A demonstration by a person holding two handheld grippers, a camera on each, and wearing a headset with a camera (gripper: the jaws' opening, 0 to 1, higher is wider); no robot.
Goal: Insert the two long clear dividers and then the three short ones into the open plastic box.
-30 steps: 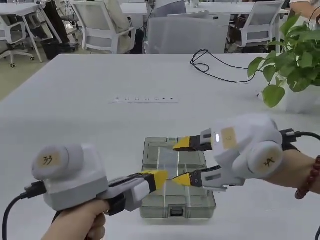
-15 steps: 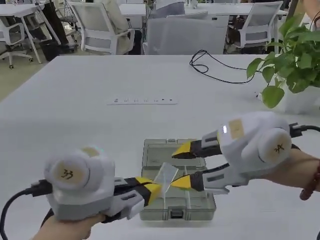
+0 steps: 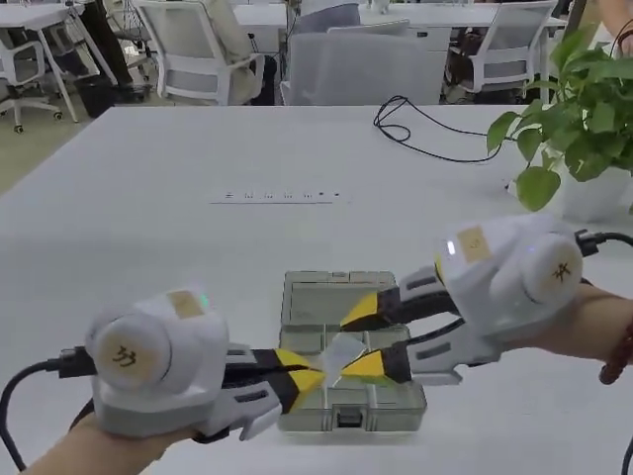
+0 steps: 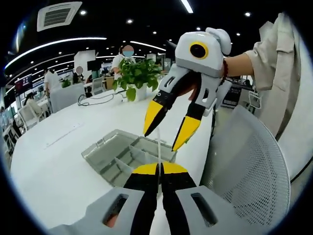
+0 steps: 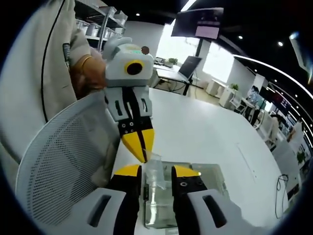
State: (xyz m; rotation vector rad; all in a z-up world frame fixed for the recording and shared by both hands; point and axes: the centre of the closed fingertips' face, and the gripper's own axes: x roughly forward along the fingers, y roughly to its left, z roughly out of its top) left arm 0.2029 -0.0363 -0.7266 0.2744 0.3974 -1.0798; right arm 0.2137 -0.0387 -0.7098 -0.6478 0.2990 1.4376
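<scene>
Clear divider [image 3: 341,351] is pinched in my left tool [image 3: 302,374], just above the open box [image 3: 316,290]. The right tool [image 3: 348,344] is spread around its free end. My plan: close the right gently, square it to the box, then lower evenly.

The left hand-held gripper [image 3: 309,376] and right hand-held gripper [image 3: 344,347] wear matt white plastic shells. The divider [image 3: 334,356] between them is clear, glossy plastic; the box [image 3: 316,292] beneath is smoky translucent plastic, on a smooth matt counter [image 3: 198,247].
</scene>
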